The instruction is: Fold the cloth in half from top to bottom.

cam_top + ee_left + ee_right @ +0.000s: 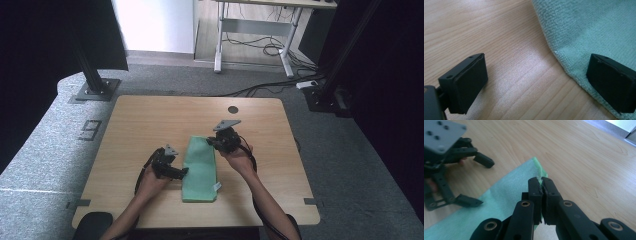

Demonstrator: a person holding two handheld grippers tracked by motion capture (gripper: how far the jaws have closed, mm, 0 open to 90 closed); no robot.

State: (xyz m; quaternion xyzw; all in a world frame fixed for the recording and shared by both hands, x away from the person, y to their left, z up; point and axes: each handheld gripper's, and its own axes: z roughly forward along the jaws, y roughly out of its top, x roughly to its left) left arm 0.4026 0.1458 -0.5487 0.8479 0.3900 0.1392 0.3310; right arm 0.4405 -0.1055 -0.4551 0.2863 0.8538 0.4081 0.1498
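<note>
Pinching the far corner of the green cloth [506,195] with the right gripper [541,185], jaws shut tight on a fold of fabric at the tips. Lying as a long folded strip near the middle of the table [150,115], closer to the near edge, short ends toward the near and far edges. Holding the left gripper [534,82] low at the cloth's left edge, jaws wide apart, one pad over bare wood, the other over the cloth's border, nothing between them.

Judged as the start of a fold or unfold, far end lifted by the right gripper [224,140] while the left gripper [172,170] stands by the middle of the strip.

- Keep the pinch firm; only a small bite of fabric held, so likely to slip if jerked.
- Carry the corner in a smooth arc, low enough to avoid dragging the whole strip.
- Press or clamp the left edge first, to keep the rest from sliding toward the near edge.
- Line up edges before letting go.
</note>
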